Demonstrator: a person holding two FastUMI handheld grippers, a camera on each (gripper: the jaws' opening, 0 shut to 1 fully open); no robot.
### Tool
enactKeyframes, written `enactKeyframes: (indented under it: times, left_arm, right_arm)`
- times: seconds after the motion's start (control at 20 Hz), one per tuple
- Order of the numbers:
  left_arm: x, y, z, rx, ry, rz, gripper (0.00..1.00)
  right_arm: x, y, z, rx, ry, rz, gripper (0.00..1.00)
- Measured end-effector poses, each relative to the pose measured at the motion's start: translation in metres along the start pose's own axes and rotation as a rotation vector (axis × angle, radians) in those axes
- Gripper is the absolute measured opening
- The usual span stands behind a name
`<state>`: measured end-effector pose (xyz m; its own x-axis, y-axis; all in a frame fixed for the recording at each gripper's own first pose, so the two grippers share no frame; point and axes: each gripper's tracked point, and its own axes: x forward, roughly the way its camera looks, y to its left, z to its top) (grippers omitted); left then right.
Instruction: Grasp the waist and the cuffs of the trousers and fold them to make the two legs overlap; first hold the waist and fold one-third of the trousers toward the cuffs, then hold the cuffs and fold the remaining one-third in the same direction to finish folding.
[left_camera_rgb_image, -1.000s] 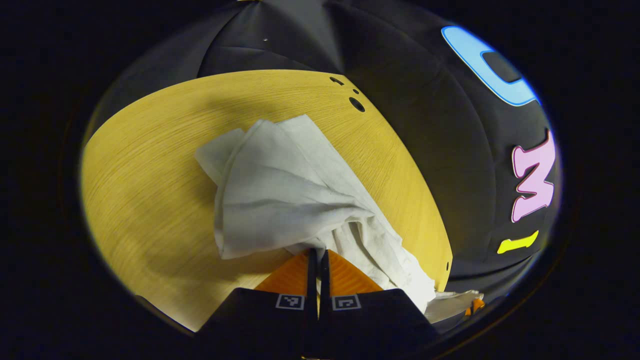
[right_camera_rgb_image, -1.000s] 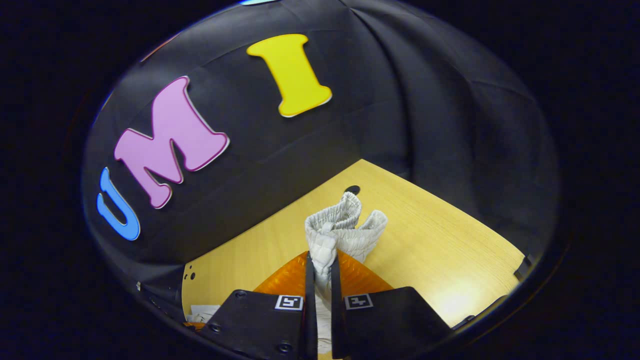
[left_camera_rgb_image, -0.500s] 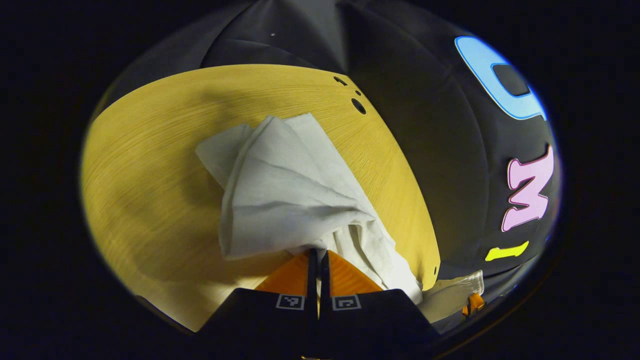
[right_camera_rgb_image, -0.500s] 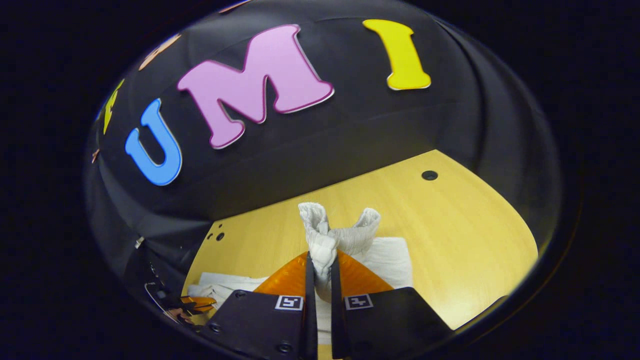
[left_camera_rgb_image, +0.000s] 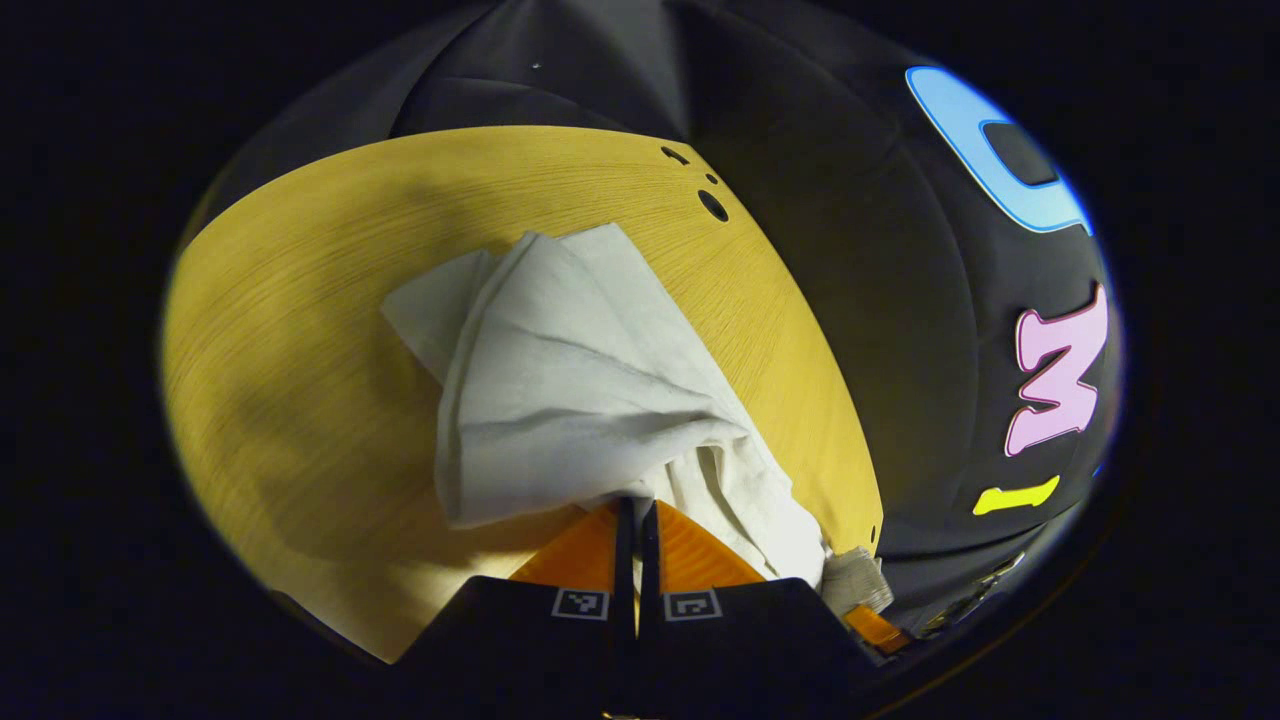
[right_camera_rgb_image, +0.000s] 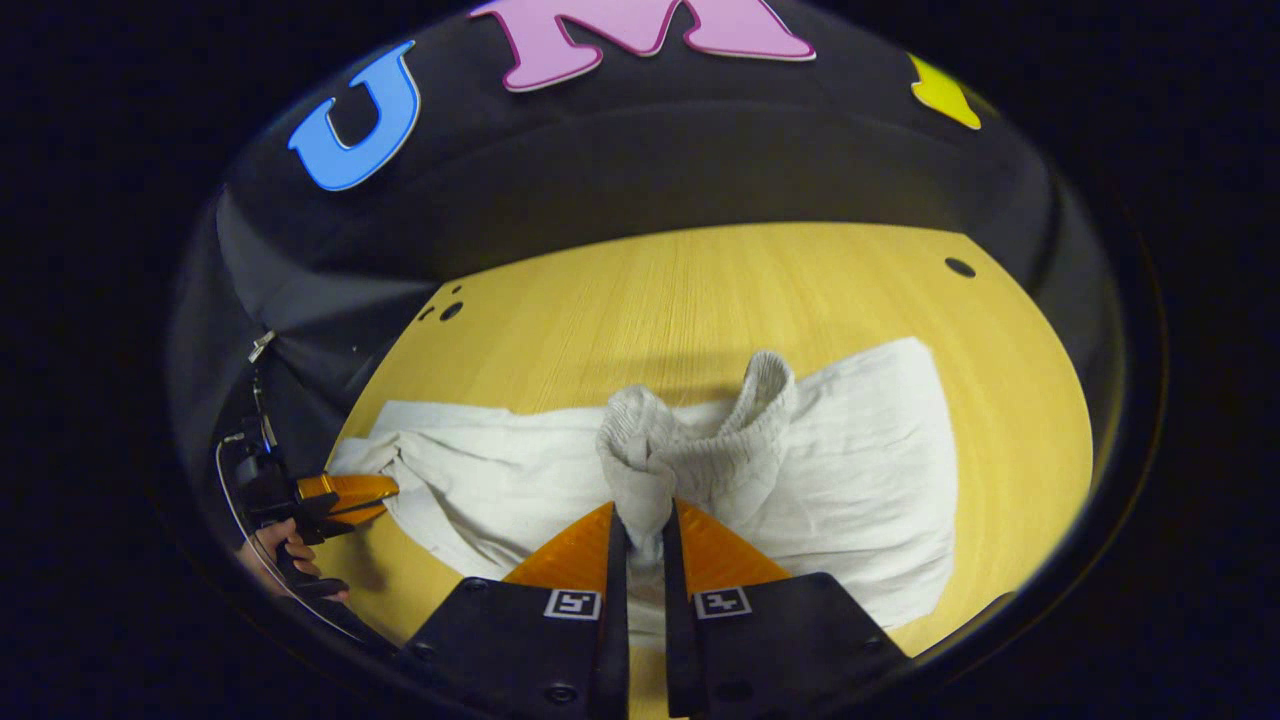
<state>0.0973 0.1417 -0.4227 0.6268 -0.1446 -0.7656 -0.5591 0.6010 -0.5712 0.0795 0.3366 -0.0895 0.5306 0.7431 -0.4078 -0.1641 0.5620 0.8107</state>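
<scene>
Pale grey trousers lie across the wooden table. My right gripper is shut on the ribbed elastic waistband, which bunches up between its fingers above the cloth. In the left gripper view, my left gripper is shut on the edge of the trousers at the cuff end, with the fabric spreading away over the table. The left gripper also appears at the far left of the right gripper view, held by a hand. The right gripper's finger and the waistband show low on the right of the left gripper view.
Small round holes mark the tabletop near its far corners. The black cloth wall stands close behind the table's far edge. Bare wood lies beyond the trousers in both views.
The right gripper has tipped down toward the table with the waistband, so the spread trousers now lie below it. The left gripper has barely moved.
</scene>
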Motion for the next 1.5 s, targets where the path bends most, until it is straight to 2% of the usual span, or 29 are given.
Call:
enactKeyframes:
  times: [0.05, 0.1, 0.15, 0.2, 0.25, 0.4, 0.5, 0.6, 1.05, 1.3, 1.35, 1.4, 1.5]
  left_arm:
    - [0.000, 0.000, 0.000, -0.002, -0.001, -0.001, 0.06]
    - [0.001, -0.001, 0.000, -0.006, -0.001, -0.003, 0.06]
    - [0.000, 0.000, 0.001, -0.009, -0.001, -0.007, 0.06]
    - [0.000, -0.001, 0.000, -0.014, -0.001, -0.009, 0.06]
    - [0.000, 0.000, 0.000, -0.020, 0.001, -0.010, 0.06]
    - [0.000, 0.000, 0.002, -0.020, -0.008, 0.004, 0.06]
    - [-0.003, -0.003, 0.004, 0.009, -0.025, 0.022, 0.06]
    - [-0.010, -0.015, 0.010, 0.053, -0.064, 0.008, 0.06]
    - [-0.037, -0.109, 0.027, 0.365, -0.199, -0.029, 0.06]
    - [-0.042, -0.166, 0.008, 0.537, -0.236, -0.054, 0.06]
    - [-0.044, -0.178, 0.001, 0.576, -0.242, -0.061, 0.02]
    - [-0.045, -0.189, -0.006, 0.616, -0.246, -0.067, 0.06]
    - [-0.045, -0.210, -0.025, 0.698, -0.244, -0.083, 0.06]
  right_arm:
    - [-0.003, 0.000, 0.000, 0.045, 0.026, 0.022, 0.30]
    - [-0.004, 0.001, 0.000, 0.104, 0.048, 0.058, 0.27]
    - [-0.004, 0.004, -0.003, 0.172, 0.073, 0.105, 0.51]
    - [-0.012, 0.006, -0.005, 0.235, 0.094, 0.145, 0.66]
    - [-0.015, 0.004, -0.004, 0.290, 0.094, 0.163, 0.87]
    - [-0.020, -0.009, -0.002, 0.354, 0.061, 0.151, 0.87]
    - [-0.032, -0.031, 0.005, 0.356, 0.036, 0.121, 0.86]
    - [-0.049, -0.058, 0.008, 0.370, 0.010, 0.094, 0.86]
    - [-0.116, -0.179, 0.003, 0.425, -0.070, -0.045, 0.86]
    - [-0.135, -0.206, -0.005, 0.434, -0.079, -0.063, 0.87]
    - [-0.137, -0.209, -0.006, 0.432, -0.078, -0.063, 0.87]
    - [-0.140, -0.212, -0.007, 0.431, -0.076, -0.063, 0.86]
    - [-0.141, -0.216, -0.007, 0.432, -0.075, -0.058, 0.86]
